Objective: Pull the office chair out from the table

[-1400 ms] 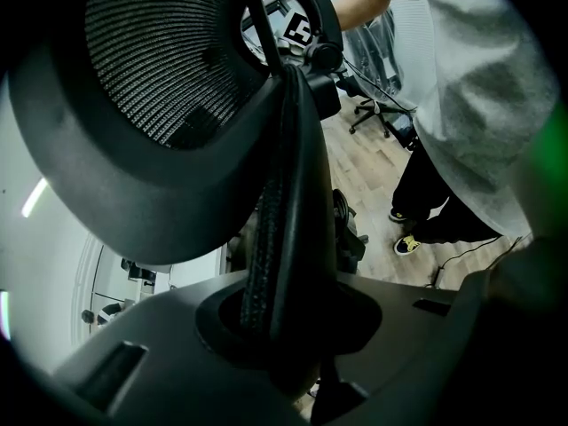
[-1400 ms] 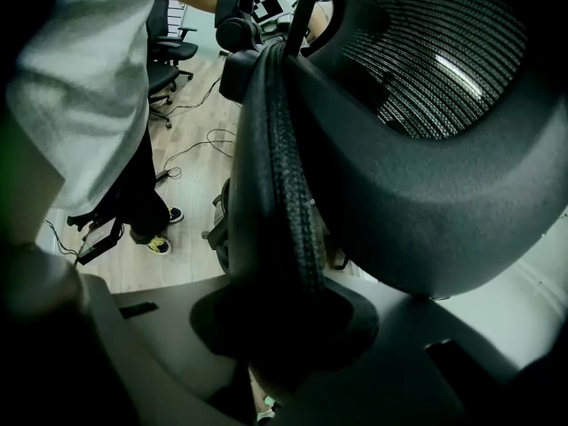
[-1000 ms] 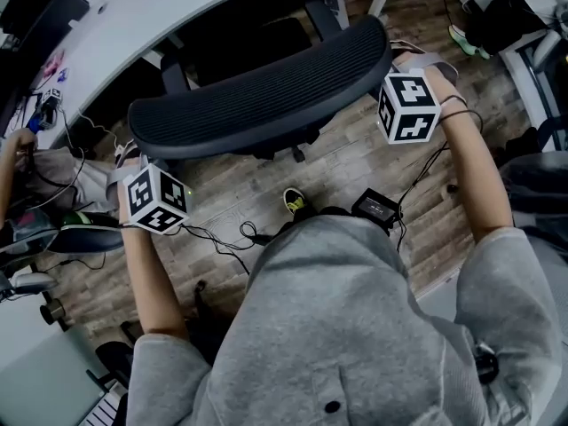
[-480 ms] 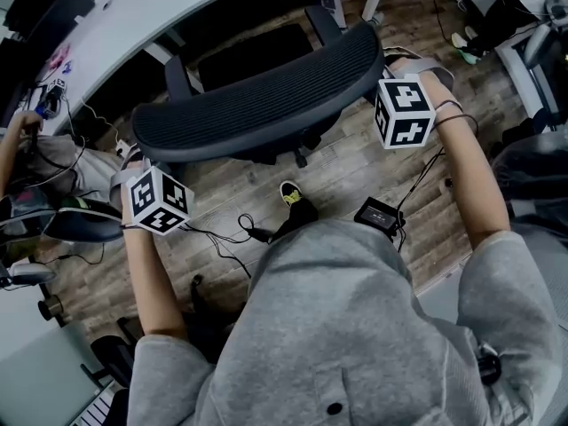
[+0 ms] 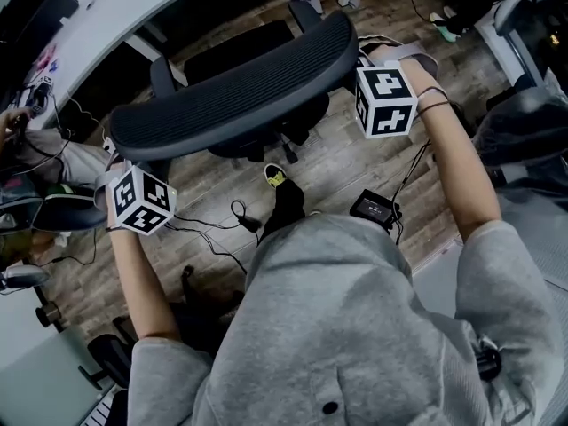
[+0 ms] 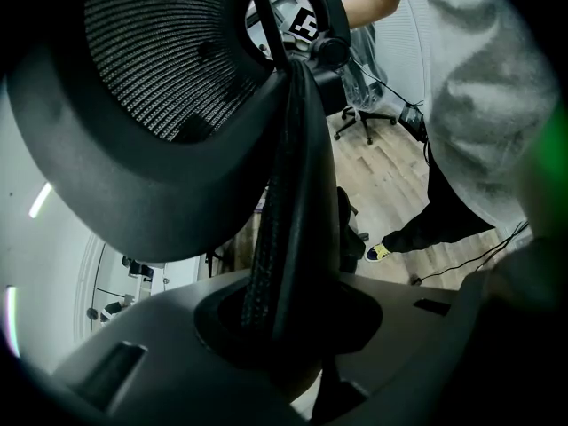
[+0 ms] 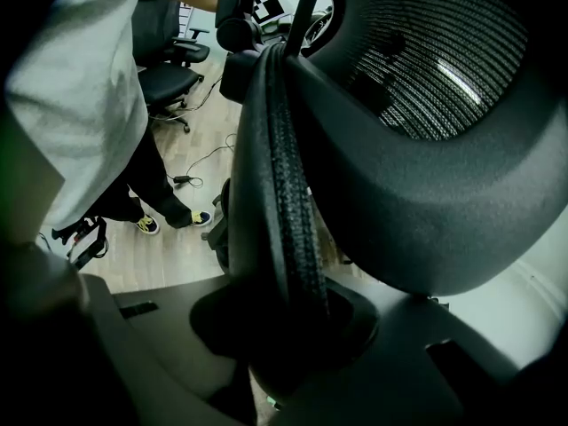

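Grip: left gripper (image 5: 122,160) and right gripper (image 5: 364,50) clenched on opposite rim ends of black mesh-backed office chair (image 5: 235,87) | handling: stiff frame, heavyish, likely rolls easily | hold: backrest rim, side facing away from white curved table (image 5: 115,11)

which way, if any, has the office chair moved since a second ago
Yes: the office chair has rolled away from the table, toward the person; more of its seat shows past the table edge.
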### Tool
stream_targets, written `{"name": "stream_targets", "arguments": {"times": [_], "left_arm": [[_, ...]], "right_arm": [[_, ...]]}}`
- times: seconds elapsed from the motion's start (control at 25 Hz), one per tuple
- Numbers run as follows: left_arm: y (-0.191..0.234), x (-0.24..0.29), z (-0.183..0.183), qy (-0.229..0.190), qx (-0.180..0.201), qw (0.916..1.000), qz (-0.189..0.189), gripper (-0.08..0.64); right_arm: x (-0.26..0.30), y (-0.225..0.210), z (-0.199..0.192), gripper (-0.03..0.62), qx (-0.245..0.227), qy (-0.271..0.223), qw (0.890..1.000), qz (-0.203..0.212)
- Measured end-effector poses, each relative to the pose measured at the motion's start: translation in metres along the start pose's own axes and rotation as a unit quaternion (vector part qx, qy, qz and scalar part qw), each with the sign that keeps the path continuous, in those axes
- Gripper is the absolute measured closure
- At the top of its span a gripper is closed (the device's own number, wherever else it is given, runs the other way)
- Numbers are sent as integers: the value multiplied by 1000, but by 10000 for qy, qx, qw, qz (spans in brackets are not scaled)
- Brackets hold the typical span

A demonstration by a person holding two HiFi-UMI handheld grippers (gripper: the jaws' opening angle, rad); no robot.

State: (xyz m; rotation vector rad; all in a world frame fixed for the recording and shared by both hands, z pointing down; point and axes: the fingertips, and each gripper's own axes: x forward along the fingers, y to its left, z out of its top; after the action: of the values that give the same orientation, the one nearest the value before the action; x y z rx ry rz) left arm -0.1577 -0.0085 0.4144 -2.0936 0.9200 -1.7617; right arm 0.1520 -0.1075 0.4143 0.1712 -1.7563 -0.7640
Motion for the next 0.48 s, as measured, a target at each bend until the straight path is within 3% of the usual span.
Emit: {"name": "stream_targets", "arguments": {"times": [0.48], "left_arm": [[-67,-43,8,-90,102,9999,-53,453]], "right_arm": [[-50,74,11,487,115,62,9999,-3]]}}
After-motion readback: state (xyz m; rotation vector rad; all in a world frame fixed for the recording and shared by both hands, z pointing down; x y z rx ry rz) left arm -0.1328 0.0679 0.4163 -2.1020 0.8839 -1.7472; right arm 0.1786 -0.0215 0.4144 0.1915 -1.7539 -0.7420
